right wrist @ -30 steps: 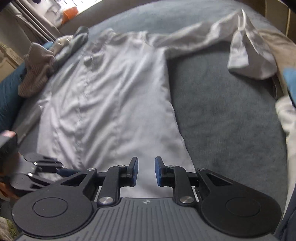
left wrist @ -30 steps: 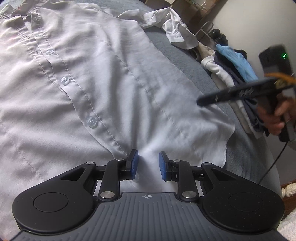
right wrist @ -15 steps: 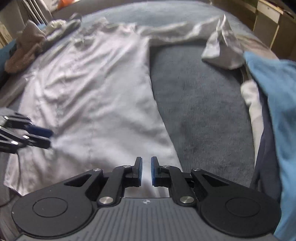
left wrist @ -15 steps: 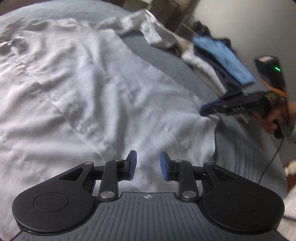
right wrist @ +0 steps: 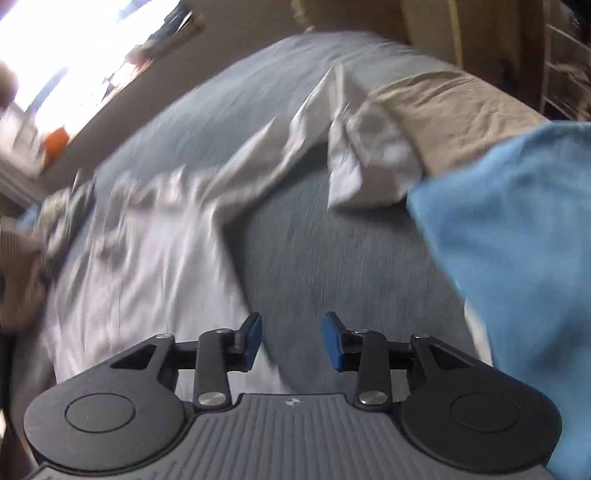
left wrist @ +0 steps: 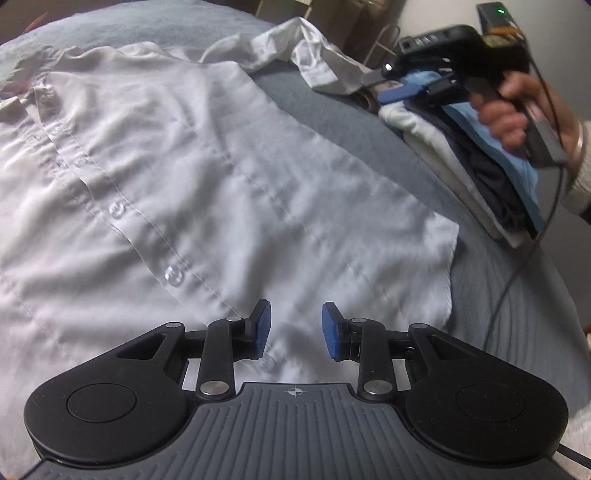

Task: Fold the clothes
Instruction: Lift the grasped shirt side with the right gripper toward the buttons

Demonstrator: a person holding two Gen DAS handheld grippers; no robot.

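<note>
The white shirt [left wrist: 207, 192] lies spread flat and buttoned on the grey bed [left wrist: 369, 122], 1 sleeve [left wrist: 295, 48] stretched out sideways, so it is unfolded now. Beside it sits a stack [left wrist: 491, 173] of folded clothes. The left gripper [left wrist: 295, 328] hovers over the hem, spread and empty; the right gripper [right wrist: 291, 339], held over the bed by the stack, is spread and empty too.

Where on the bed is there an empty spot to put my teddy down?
The barest patch is the grey bedcover, between the white shirt's side edge, its sleeve and the stack of folded clothes. More bare cover lies beyond the shirt's collar. The shirt fills the middle, and the folded stack crowds the right edge.
</note>
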